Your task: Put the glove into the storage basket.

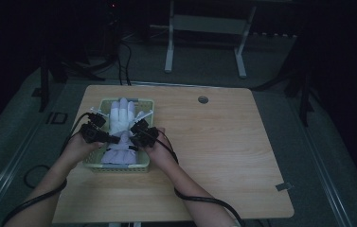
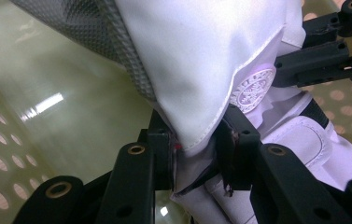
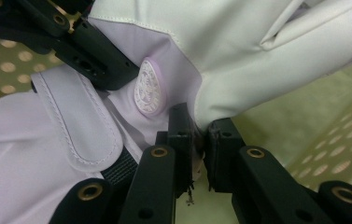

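left tool (image 2: 197, 149): jaws pressed together, pinching a fold of the white glove (image 2: 197, 60) near its cuff. right tool (image 3: 199, 140): jaws likewise pressed together, pinching the glove's white fabric on the opposite side; the left tool's black jaws show across from it in the right gripper view. in the high view the left tool (image 1: 114, 138) and the right tool (image 1: 131, 137) meet over the wrist end of the glove (image 1: 120, 118).

location of item: the glove lies inside the green perforated basket (image 1: 119, 166), fingers pointing away from the person, cuff toward them. the basket stands on the left part of the wooden counter (image 1: 223, 156).

progress, as judged: both grips are made, so the pick-up stage appears done. the glove sits low in the basket; whether it is being set down or about to be lifted out cannot be told, and either the release or the lift remains.

markings: a round embossed badge (image 3: 149, 93) sits beside the strap (image 3: 78, 126); its lettering is too fine to read. no other writing is legible.
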